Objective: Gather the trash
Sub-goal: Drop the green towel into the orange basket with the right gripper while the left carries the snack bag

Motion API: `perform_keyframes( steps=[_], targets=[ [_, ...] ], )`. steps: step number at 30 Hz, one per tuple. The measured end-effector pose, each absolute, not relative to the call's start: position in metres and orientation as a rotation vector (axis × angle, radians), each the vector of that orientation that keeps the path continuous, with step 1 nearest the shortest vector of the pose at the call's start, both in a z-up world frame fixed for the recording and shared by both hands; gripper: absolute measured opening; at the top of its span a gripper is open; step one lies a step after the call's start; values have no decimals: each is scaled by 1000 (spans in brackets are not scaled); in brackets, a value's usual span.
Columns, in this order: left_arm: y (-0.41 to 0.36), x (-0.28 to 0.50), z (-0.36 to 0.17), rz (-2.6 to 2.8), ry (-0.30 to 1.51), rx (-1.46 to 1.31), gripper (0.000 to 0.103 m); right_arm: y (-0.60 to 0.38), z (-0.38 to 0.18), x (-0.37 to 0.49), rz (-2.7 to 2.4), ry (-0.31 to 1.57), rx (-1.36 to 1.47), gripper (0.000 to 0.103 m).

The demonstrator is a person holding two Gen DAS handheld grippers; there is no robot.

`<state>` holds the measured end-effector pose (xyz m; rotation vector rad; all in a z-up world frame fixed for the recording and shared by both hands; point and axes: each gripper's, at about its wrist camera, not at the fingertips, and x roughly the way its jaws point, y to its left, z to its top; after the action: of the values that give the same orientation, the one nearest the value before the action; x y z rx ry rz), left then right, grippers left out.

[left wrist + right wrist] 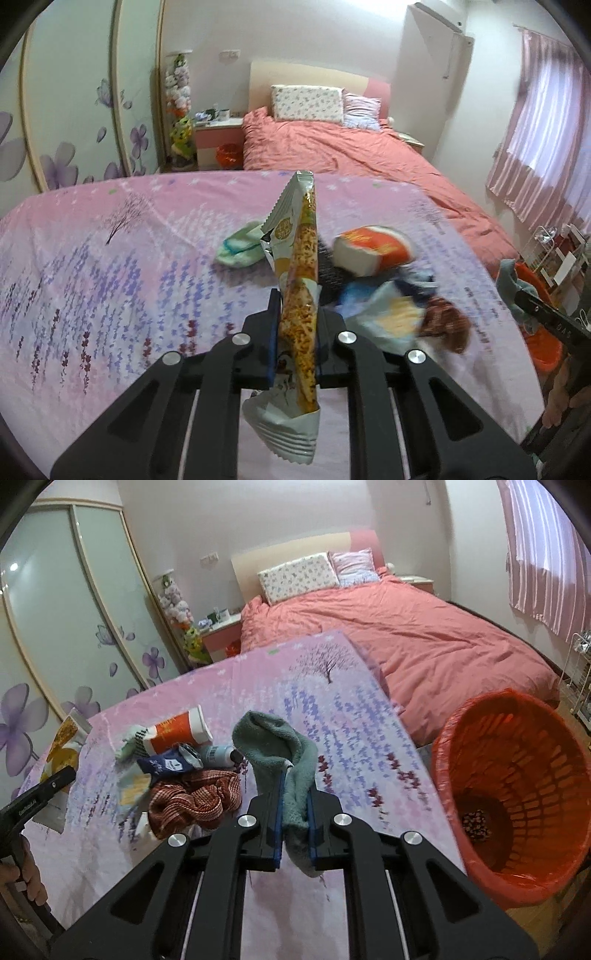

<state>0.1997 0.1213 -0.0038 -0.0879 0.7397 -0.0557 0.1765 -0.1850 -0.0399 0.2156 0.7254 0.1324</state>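
My left gripper is shut on a yellow and pale green snack wrapper and holds it upright above the table. My right gripper is shut on a grey-green sock, lifted over the table near its right edge. A pile lies on the table: an orange and white paper cup, a blue packet, a small blue bottle and a red-brown cloth. An orange basket lined with a red bag stands on the floor at the right.
The table has a pink flowered cloth. A light green sock lies behind the wrapper. A bed with a salmon cover is beyond the table. A wardrobe is at the left and a wire rack at the far right.
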Motion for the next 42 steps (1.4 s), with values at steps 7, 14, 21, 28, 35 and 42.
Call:
perform_keyframes(
  steps=[7,14,21,28,35,42],
  targets=[
    [62,190,22,-149,708,-56,15,-212,-19,151,72,648,212,10],
    [-18,184,35,-295,684,-14,15,-246,-5,127,-18,568,217,10],
    [-96,183,28,-450,687,17,16,-287,-7,118,-111,531,253,10],
    [-159,187,14,-559,711,39,16,-325,-21,125,-184,538,319,10],
    [-203,198,-3,-636,751,55,17,-353,-32,130,-226,545,373,10],
    [-243,211,-23,-692,801,57,18,-378,-42,132,-255,547,422,10]
  ],
)
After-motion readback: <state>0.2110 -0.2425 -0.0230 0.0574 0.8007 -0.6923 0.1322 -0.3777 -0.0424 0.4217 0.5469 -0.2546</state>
